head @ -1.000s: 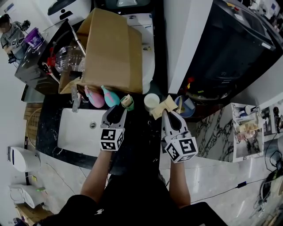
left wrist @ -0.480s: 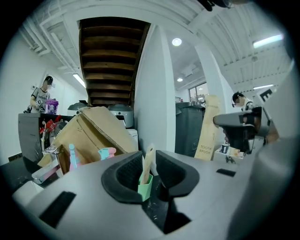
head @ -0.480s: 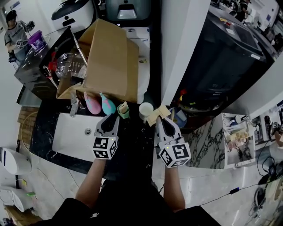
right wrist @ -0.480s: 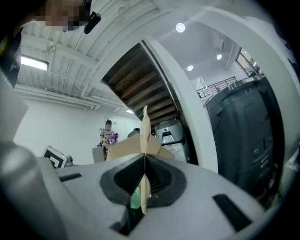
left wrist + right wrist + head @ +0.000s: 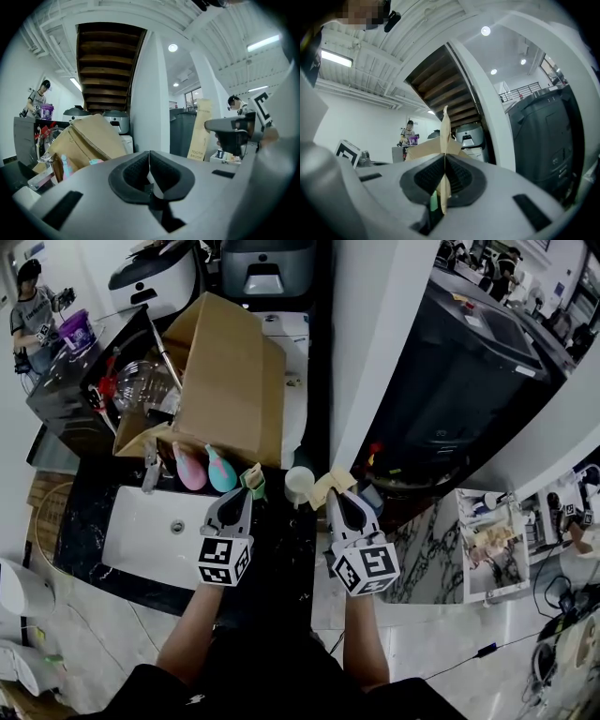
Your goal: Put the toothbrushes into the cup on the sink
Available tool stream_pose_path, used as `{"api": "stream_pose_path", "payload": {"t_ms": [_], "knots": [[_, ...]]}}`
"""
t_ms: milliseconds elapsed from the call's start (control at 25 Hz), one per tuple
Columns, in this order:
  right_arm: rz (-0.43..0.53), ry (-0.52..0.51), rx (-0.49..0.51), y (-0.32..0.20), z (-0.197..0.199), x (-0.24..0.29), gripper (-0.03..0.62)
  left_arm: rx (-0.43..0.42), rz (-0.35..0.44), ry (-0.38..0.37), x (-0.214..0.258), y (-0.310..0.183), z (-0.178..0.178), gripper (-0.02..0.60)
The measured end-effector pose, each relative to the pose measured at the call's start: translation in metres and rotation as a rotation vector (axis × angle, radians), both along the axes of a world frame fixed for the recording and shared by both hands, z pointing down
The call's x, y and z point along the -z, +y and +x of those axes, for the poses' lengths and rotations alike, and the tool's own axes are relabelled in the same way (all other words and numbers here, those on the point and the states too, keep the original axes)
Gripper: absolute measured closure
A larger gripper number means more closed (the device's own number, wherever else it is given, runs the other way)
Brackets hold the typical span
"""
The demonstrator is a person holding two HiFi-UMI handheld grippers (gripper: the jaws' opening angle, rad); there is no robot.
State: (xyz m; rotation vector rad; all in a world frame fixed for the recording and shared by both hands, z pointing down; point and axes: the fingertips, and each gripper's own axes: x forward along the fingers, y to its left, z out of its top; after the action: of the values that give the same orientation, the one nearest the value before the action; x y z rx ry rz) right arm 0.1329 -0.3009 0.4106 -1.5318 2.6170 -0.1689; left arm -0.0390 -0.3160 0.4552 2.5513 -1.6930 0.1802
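The right gripper point(image 5: 338, 496), at the lower middle of the head view, has its jaws clamped on a thin tan toothbrush pack point(image 5: 446, 126). The pack stands on edge between the pads, with a strip of green showing low in the gap. The white cup point(image 5: 299, 486) stands on the dark counter point(image 5: 281, 554) just above and left of that gripper's tip, between the two grippers, and the pack's far end lies just beside the cup's rim. The left gripper point(image 5: 235, 502) sits left of centre over the edge of the white sink point(image 5: 141, 540). Its jaws have just been closing and now meet, with nothing seen between them. The step in hand looks like carrying the pack to the cup. To do it well, I would raise the pack's lower end clear of the rim and tip it closer to upright over the mouth. Then lower it inside and only after that ease the pads apart. The cup looks light and the pack is long, so a sideways nudge could topple it. The empty left gripper could steady the cup from its left side.
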Motion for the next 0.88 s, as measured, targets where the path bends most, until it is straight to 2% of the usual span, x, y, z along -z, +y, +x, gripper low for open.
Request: {"api": "stream_pose_path", "payload": {"t_ms": [400,880], "knots": [[0.010,0.043,-0.016,-0.027,0.016,-0.001,0.588,-0.040,-0.004,0.002,-0.002,0.004,0.029,0.580],[-0.008,0.031,0.002,-0.065,0.008,-0.015,0.588,-0.046,-0.033,-0.010,-0.019,0.005,0.034,0.580]]}}
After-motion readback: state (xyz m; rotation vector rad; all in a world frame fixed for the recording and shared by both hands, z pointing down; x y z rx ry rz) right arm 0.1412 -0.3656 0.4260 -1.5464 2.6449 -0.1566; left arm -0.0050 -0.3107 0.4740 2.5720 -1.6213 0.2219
